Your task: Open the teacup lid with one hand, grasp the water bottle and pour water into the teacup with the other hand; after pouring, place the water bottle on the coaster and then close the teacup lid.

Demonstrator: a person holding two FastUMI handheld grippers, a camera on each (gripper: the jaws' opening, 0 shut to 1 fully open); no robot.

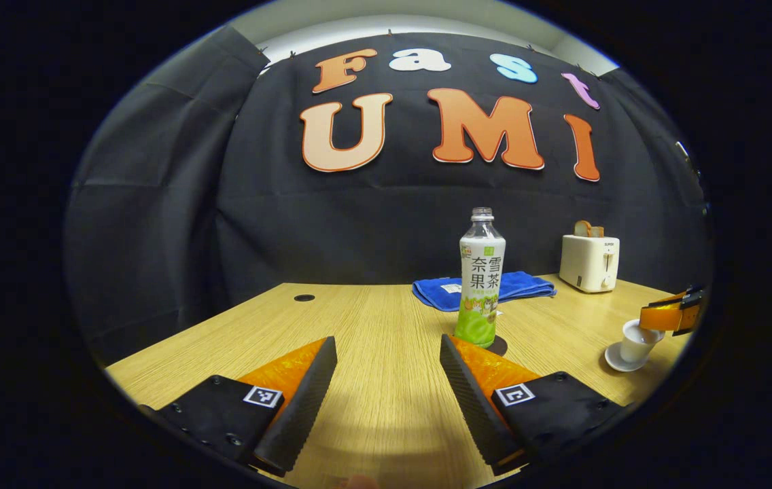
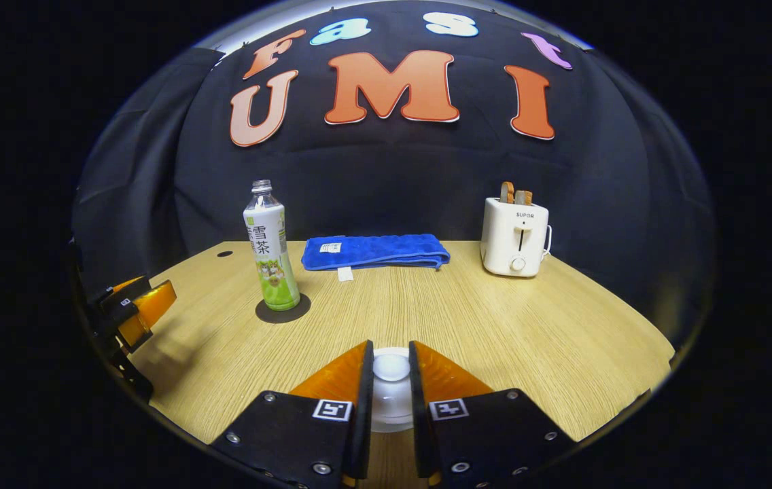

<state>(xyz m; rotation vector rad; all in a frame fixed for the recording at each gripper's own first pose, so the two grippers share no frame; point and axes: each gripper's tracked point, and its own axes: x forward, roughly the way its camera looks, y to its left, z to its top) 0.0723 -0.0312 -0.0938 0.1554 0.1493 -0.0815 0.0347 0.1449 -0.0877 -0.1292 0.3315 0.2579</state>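
A: Where's the teacup lid [image 2: 391,367]?
B: Between the right gripper [image 2: 390,387] fingers, which pinch its knob from both sides. The teacup [image 1: 637,339] sits directly under that claw, on its saucer [image 1: 620,358].
A: And the water bottle [image 1: 482,278]?
B: Upright on the coaster [image 1: 497,346], ahead and slightly right of the left gripper [image 1: 388,380], whose fingers are spread and empty. I'd judge the lid goes straight down next.

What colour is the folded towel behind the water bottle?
The towel is bright blue with a small white tag, clearest in the right gripper view.
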